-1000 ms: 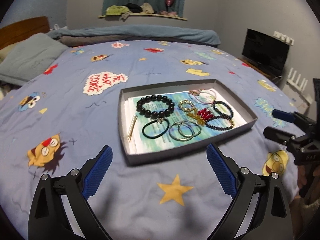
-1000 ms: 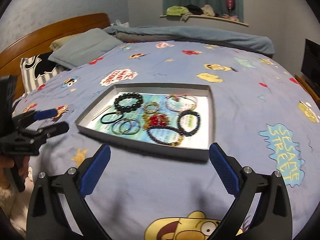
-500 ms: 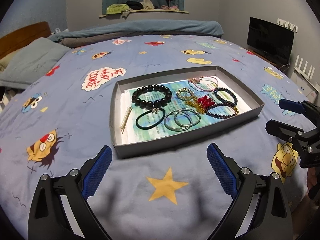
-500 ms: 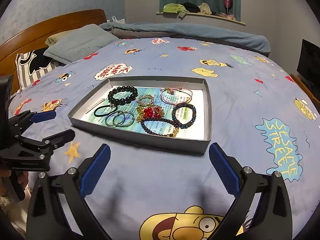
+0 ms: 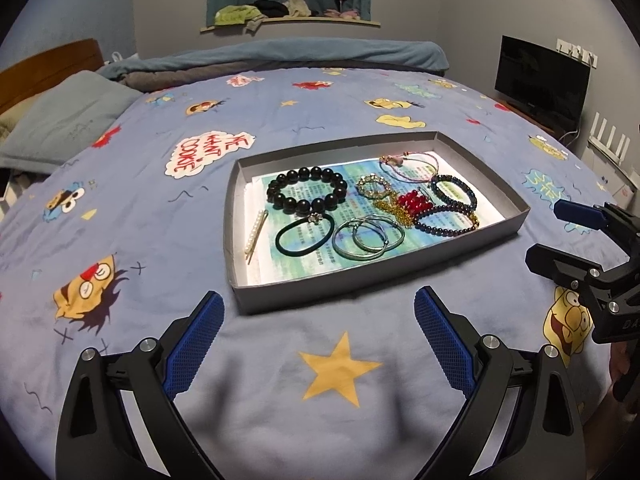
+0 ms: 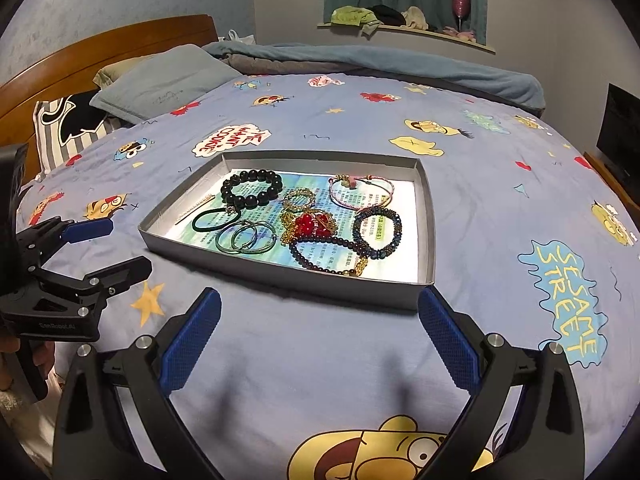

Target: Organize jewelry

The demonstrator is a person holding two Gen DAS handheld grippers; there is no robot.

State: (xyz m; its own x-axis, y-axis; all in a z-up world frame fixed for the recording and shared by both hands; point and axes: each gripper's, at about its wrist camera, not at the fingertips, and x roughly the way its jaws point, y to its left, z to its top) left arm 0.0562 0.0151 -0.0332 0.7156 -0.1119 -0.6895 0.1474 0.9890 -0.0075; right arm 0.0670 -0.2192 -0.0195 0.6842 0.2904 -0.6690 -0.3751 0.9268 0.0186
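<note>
The left gripper [image 5: 316, 320] hangs over the blue cartoon-print bedspread [image 5: 120, 208] with its two blue-padded fingers [image 5: 196, 336] spread wide apart, holding nothing and touching nothing; a yellow star printed on the cloth shows in the gap between them. The right gripper [image 6: 320, 320] is likewise wide open and empty above the bedspread, one blue pad [image 6: 448, 340] just beside the near right corner of the grey tray [image 6: 288, 276], though contact cannot be told. The tray lies on the bed just ahead of both grippers, ahead of the left one's open fingers and ahead of the right one's, its long axis running roughly across each view. Inside it, on a printed sheet, the jewelry lies flat: a black bead bracelet [image 5: 307, 195] toward the far left, a dark hair tie [image 5: 306, 236] just in front of it and touching it, and thin metal bangles [image 5: 368, 237] overlapping one another beside the tie. A slim pearl hair clip [image 5: 256, 232] lies close to the tray's left wall, its long axis running nearly parallel to that wall, from near to far. Toward the right sit a small gold ring bracelet [image 5: 373, 187], red beads tangled with a gold chain [image 5: 412, 206], a dark bead strand [image 5: 446, 225], a dark blue bracelet [image 5: 454, 194] and a pink cord bracelet [image 5: 412, 164] at the far side. In the right wrist view the left gripper appears at the left edge, its fingers parted, well apart from the tray
</note>
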